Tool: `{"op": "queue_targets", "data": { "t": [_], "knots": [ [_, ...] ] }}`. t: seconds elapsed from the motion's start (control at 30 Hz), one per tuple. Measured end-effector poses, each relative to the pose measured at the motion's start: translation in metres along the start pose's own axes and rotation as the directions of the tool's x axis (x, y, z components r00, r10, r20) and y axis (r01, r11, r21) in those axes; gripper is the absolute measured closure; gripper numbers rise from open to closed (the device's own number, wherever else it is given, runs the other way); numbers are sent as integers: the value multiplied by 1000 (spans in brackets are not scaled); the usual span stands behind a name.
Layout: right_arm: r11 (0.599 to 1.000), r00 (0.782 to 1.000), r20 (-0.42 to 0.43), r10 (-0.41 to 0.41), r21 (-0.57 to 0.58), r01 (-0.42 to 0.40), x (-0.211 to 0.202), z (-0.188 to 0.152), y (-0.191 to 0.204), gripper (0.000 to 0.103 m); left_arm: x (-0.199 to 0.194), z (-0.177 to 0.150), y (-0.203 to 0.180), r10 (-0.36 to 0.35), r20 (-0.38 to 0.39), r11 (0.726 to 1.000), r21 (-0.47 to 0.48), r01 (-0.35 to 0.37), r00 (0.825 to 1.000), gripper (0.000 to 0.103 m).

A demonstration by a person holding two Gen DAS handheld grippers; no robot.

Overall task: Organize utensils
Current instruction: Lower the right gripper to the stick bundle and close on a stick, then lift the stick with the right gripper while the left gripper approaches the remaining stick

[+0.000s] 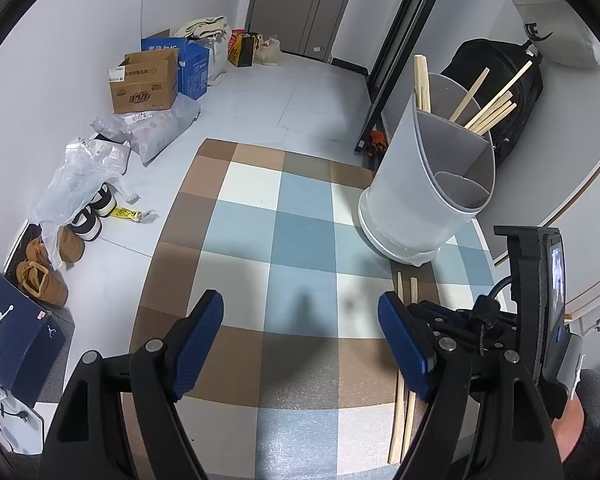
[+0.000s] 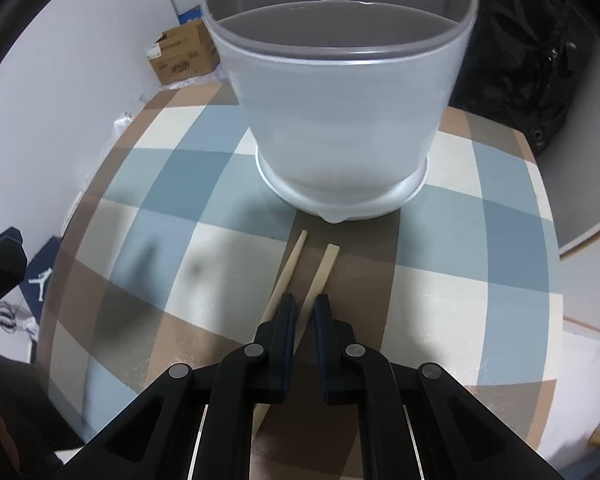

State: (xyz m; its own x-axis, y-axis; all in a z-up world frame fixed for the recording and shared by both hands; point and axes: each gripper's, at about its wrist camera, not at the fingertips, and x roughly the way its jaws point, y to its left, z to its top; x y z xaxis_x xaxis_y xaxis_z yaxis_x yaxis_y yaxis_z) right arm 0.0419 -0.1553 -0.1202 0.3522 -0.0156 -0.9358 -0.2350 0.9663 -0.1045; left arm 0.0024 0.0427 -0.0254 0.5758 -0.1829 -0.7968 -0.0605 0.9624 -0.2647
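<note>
A pale grey utensil holder (image 1: 420, 184) with inner dividers stands on a checked mat (image 1: 260, 220). Several wooden chopsticks (image 1: 488, 116) lean in its back compartment. Two more chopsticks lie side by side on the mat in front of it, the left one (image 2: 292, 260) and the right one (image 2: 326, 260). My right gripper (image 2: 305, 304) points steeply down, its jaws closed on the right chopstick near its middle, and the left chopstick runs just outside its left finger. My left gripper (image 1: 300, 304) hovers over the mat to the left, open, with nothing between its fingers.
Cardboard boxes (image 1: 148, 84), plastic bags (image 1: 84, 168) and shoes (image 1: 44, 276) line the left wall. A dark shoe box (image 1: 12, 328) sits near left. A black backpack (image 1: 512, 92) stands behind the holder, against the wall. A door (image 1: 300, 0) is at the back.
</note>
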Motion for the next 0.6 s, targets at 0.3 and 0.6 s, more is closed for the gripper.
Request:
{"op": "queue_targets", "data": {
  "t": [0.3, 0.6],
  "knots": [
    [1000, 1000, -10, -15, 20, 15, 7, 15, 4, 96, 1, 0, 0, 3, -3, 1000, 6, -3, 1000, 27],
    [998, 1000, -8, 22, 64, -21, 8, 14, -5, 97, 7, -1, -1, 18, -22, 1000, 14, -18, 1000, 27]
  ]
}}
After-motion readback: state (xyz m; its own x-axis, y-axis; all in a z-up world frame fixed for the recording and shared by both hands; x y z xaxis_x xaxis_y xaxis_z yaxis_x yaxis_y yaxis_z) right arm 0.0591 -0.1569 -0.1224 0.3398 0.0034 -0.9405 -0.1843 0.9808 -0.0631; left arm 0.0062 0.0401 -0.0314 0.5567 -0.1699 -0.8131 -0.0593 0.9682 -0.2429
